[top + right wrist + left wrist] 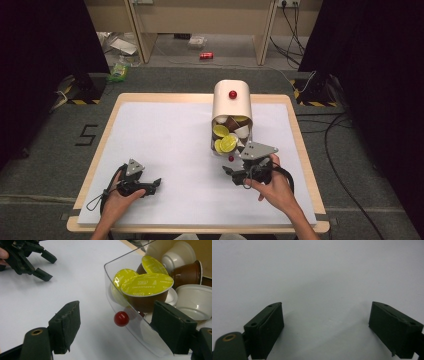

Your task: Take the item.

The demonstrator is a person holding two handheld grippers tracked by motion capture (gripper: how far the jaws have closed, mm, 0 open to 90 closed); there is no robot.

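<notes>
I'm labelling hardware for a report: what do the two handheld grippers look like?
Both the left gripper and right gripper are black, two-jawed tools topped by a grey three-cornered plate, with black cables trailing. Their flat, blocky black pads show small screw holes. The forearms are bare, no sleeves.

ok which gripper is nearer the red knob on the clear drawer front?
Right. The right gripper sits just below the red knob, jaws open toward it. The left gripper rests far off to the knob's left on the white sheet, open over bare surface.
</notes>
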